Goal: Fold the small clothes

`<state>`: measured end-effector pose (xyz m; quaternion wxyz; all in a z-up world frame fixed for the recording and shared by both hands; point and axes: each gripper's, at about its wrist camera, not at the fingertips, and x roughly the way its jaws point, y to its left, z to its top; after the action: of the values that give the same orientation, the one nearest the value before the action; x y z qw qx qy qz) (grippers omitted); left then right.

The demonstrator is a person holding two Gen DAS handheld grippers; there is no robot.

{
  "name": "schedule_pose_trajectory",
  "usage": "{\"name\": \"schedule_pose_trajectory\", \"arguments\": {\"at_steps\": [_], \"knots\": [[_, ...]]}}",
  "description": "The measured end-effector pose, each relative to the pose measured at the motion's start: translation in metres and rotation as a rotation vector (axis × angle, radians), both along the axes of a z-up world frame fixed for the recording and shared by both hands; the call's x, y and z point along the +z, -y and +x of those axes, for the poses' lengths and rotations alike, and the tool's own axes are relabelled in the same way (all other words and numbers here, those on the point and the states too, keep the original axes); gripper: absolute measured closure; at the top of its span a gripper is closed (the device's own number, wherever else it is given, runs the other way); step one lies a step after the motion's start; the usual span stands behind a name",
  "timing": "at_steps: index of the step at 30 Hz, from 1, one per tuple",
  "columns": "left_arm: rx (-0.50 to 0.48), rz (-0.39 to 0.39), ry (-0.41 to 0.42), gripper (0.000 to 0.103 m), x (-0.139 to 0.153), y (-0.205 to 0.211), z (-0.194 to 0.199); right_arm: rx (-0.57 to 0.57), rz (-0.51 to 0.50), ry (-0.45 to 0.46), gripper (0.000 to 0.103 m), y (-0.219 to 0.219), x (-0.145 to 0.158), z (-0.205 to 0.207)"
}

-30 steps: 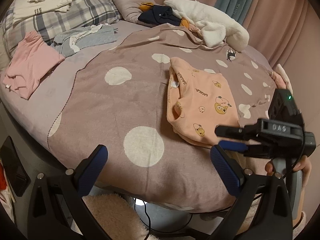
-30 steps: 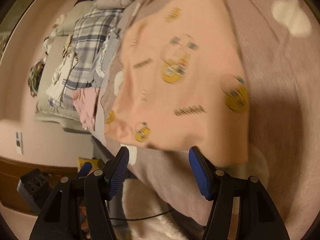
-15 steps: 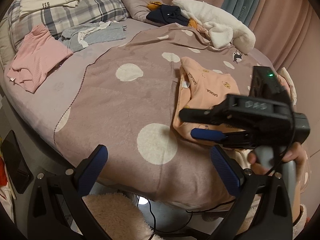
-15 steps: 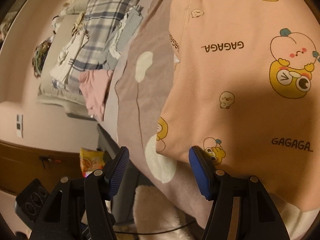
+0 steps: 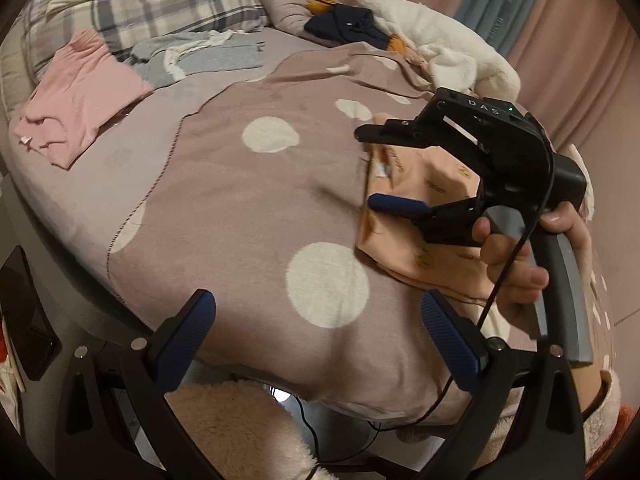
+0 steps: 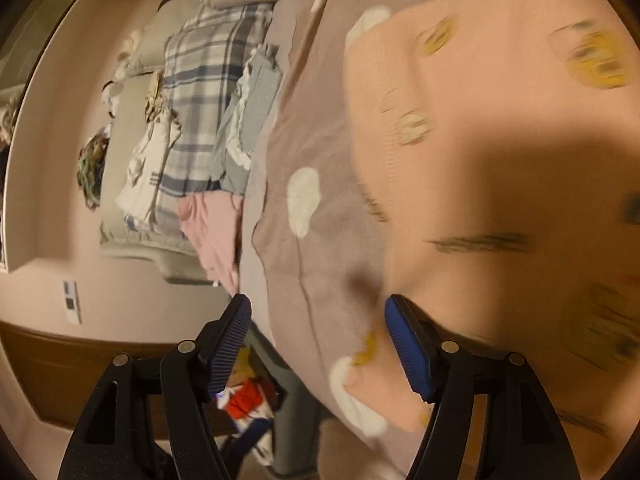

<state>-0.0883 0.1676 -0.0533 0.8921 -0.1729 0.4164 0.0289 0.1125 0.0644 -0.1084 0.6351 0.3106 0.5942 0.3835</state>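
Since a second ago the right gripper (image 5: pixel 368 168) has swept over the peach shirt (image 5: pixel 420 216) on the bed (image 5: pixel 224 184) — fingers spread, opening, pinching nothing; shirt's edge lies directly beneath. Left gripper (image 5: pixel 316 336) hovers spread, farther off.

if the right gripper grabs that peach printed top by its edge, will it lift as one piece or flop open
Probably flops: the peach top is thin, soft fabric lying in loose folded layers on the dotted blanket, so only the pinched layer would likely rise. It looks light, and may drag rather than slide. The right gripper, jaws opening, holds nothing yet.
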Motion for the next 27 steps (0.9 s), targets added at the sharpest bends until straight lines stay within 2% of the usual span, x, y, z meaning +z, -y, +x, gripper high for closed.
{"name": "schedule_pose_trajectory", "arguments": {"at_steps": [4, 7, 11, 12, 15, 18, 21, 23, 26, 27], "knots": [[-0.001, 0.0, -0.001, 0.001, -0.001, -0.002, 0.002, 0.028, -0.031, 0.043, 0.033, -0.001, 0.012, -0.007], [-0.031, 0.006, 0.02, 0.001, 0.001, 0.003, 0.007, 0.013, -0.065, 0.114, 0.033, 0.014, 0.032, -0.008], [-0.07, 0.023, 0.04, 0.001, 0.002, 0.013, 0.02, -0.046, -0.169, 0.23, 0.031, 0.054, 0.06, -0.006], [-0.079, 0.025, 0.042, 0.001, 0.002, 0.015, 0.024, -0.066, -0.195, 0.252, 0.028, 0.068, 0.065, -0.006], [-0.122, 0.023, 0.049, 0.001, 0.001, 0.021, 0.038, -0.122, -0.244, 0.272, 0.022, 0.104, 0.07, -0.003], [-0.152, -0.024, 0.032, 0.001, -0.003, 0.019, 0.058, -0.176, -0.273, 0.256, 0.022, 0.138, 0.065, -0.001], [-0.161, -0.174, -0.024, 0.001, -0.014, 0.007, 0.081, -0.192, -0.305, 0.228, 0.021, 0.154, 0.057, 0.001], [-0.206, -0.34, -0.081, 0.001, -0.027, -0.002, 0.1, -0.206, -0.324, 0.205, 0.021, 0.167, 0.046, 0.002], [-0.232, -0.482, -0.142, 0.001, -0.042, -0.006, 0.116, -0.214, -0.304, 0.15, 0.021, 0.175, 0.029, 0.008], [-0.228, -0.506, -0.151, 0.001, -0.045, -0.005, 0.119, -0.215, -0.293, 0.135, 0.021, 0.175, 0.026, 0.008]]}}
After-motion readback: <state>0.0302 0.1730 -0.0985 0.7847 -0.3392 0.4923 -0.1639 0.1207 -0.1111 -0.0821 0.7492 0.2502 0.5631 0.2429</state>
